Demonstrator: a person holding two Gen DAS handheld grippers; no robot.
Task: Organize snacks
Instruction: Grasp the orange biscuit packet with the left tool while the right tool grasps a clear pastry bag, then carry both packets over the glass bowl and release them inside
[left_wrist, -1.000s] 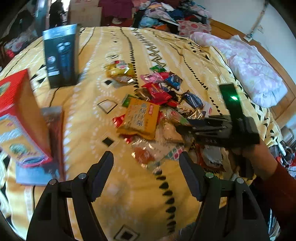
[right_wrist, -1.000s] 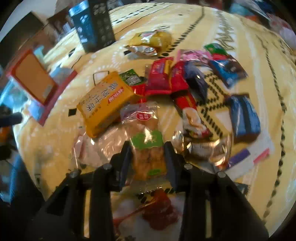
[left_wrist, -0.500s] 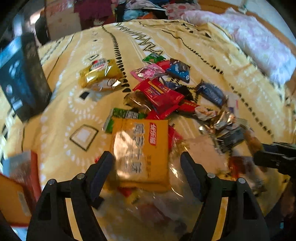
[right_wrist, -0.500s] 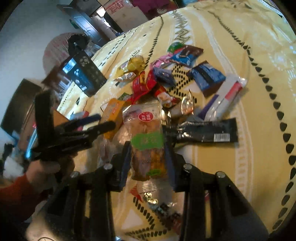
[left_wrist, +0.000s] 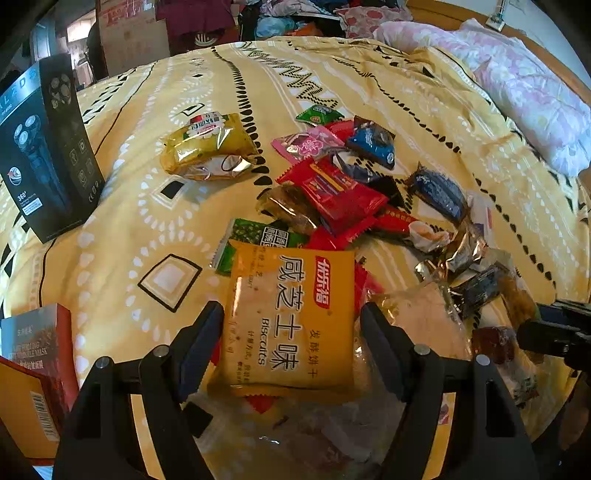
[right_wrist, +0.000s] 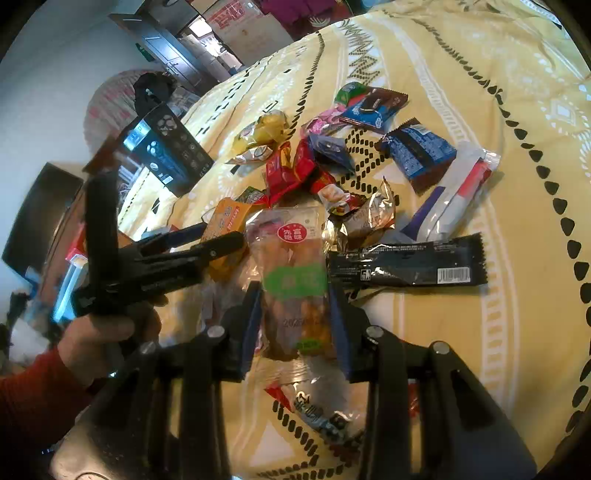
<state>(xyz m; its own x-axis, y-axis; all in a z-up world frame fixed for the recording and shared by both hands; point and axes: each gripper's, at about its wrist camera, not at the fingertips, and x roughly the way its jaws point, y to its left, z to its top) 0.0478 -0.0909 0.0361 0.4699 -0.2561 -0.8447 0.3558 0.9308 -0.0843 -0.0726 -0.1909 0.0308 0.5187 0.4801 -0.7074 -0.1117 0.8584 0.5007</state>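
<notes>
A pile of wrapped snacks lies on a yellow patterned bedspread (left_wrist: 332, 96). My left gripper (left_wrist: 291, 328) is open, its jaws on either side of an orange biscuit packet (left_wrist: 291, 317) at the pile's near edge; it also shows in the right wrist view (right_wrist: 218, 243). My right gripper (right_wrist: 293, 314) is shut on a clear snack bag with a green label (right_wrist: 293, 280), held over the pile. Red packets (left_wrist: 332, 192), blue packets (left_wrist: 439, 192), a yellow bag (left_wrist: 207, 146) and a long black bar (right_wrist: 406, 264) lie around.
A tall black shaver box (left_wrist: 48, 147) stands at the left. A red and orange box (left_wrist: 33, 369) stands at the near left. A pink quilt (left_wrist: 528, 88) lies at the far right. Piled clothes sit beyond the bed's far end.
My left gripper has moved in over the pile and now straddles the orange biscuit packet. My right gripper has lifted the clear bag and swung to face the left gripper.
</notes>
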